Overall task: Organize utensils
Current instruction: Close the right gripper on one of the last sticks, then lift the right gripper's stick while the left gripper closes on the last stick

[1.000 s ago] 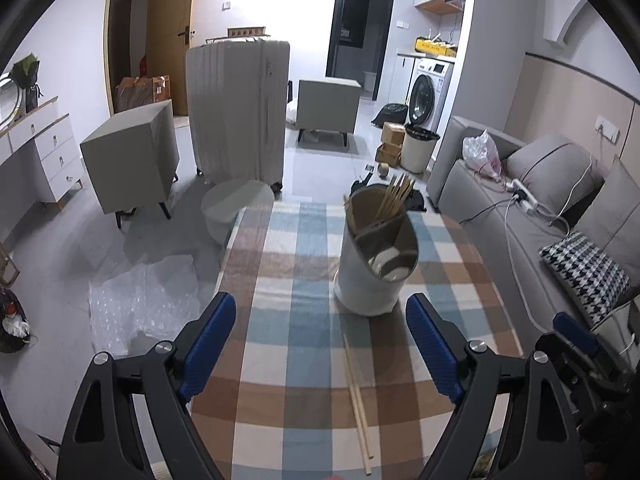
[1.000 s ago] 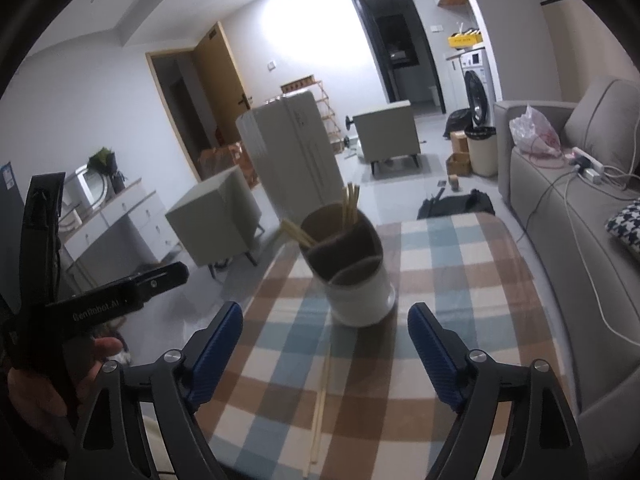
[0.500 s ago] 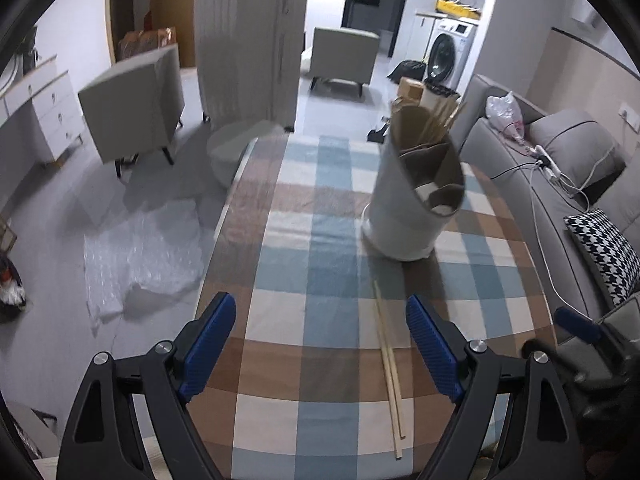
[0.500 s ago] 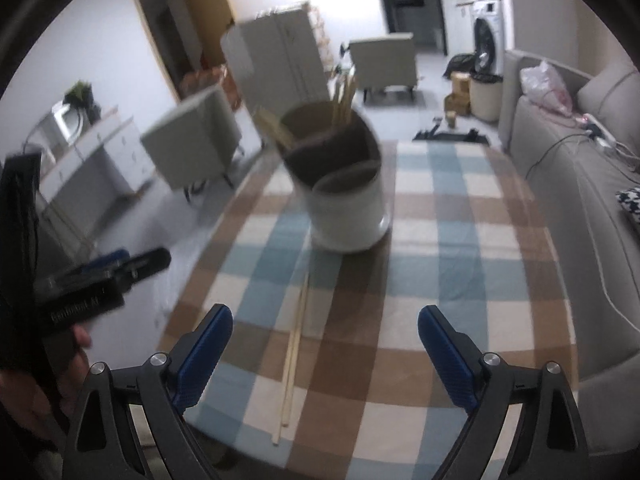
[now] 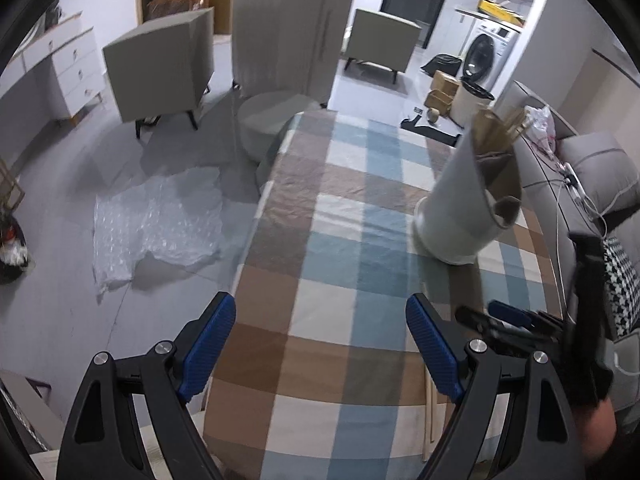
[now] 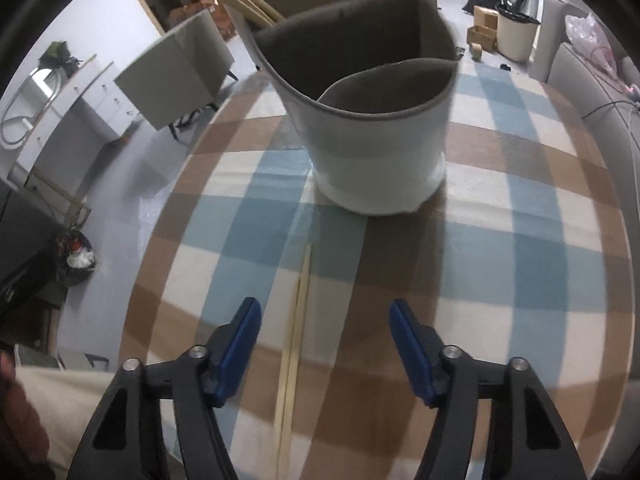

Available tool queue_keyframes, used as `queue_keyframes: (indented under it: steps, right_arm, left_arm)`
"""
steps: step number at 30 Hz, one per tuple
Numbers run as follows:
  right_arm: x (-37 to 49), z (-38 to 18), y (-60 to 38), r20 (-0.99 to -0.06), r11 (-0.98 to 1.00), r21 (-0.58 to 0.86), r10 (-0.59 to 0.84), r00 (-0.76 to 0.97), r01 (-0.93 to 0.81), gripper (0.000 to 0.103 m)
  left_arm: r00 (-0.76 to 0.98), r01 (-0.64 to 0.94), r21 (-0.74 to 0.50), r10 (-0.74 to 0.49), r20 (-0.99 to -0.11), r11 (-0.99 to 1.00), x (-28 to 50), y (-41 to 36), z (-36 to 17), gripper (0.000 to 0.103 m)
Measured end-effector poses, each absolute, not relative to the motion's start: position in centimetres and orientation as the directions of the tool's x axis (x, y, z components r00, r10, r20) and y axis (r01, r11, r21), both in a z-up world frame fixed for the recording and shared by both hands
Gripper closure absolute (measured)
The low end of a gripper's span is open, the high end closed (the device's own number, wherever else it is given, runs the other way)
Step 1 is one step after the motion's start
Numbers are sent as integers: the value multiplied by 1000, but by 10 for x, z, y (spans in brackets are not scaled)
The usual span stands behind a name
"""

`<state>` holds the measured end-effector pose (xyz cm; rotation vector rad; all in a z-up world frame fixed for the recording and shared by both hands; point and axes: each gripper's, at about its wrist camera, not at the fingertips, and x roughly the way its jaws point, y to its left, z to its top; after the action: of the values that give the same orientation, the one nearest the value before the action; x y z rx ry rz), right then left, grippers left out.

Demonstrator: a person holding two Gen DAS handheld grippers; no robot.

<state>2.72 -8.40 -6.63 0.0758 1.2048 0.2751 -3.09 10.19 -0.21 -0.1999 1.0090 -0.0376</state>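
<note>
**Chopsticks lie loose before the holder**

Two pale wooden chopsticks (image 6: pixel 294 344) lie side by side on the checked tabletop (image 6: pixel 520 240), in front of a white cylindrical utensil holder (image 6: pixel 372 120) already holding others. The right claw (image 6: pixel 325 342) hangs released above them; the left claw (image 5: pixel 320 344) is released too. Thin and smooth, they could roll apart or slip if pinched unevenly.

- Legible text, labels, brands, numbers, signs: none in either view.
- Utensil holder (image 6: pixel 376 128): plain white wall, grey lining, no marking.
- Checked tablecloth (image 5: pixel 340 248): pattern only, no lettering.
- Washing machine (image 5: pixel 486 54): front panel too small and blurred to read.
</note>
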Motion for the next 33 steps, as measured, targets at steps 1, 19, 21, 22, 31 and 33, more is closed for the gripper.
queue_keyframes:
  steps: [1, 19, 21, 22, 31, 33]
  right_arm:
    - [33, -70, -80, -915, 965, 201, 247, 320, -171, 51]
    - [54, -103, -39, -954, 976, 8, 72, 293, -216, 95]
    - [56, -102, -36, -952, 973, -21, 52, 302, -231, 99]
    - [56, -101, -36, -952, 972, -13, 60, 302, -233, 99]
    - [49, -71, -75, -910, 977, 160, 201, 362, -142, 100]
    - [43, -61, -95, -891, 969, 224, 248, 380, -108, 100]
  left_arm:
    - [530, -66, -186, -124, -839, 980, -30, 105, -3, 19]
    - [499, -83, -241, -169, -850, 967, -28, 132, -7, 19]
    - [500, -82, -237, -166, -850, 968, -29, 132, -7, 19]
    - [500, -82, -231, -160, -851, 970, -29, 131, -7, 19]
    - [488, -68, -176, -121, -864, 982, -26, 114, -13, 19]
    - [477, -63, -170, -120, -871, 983, -25, 106, -15, 19]
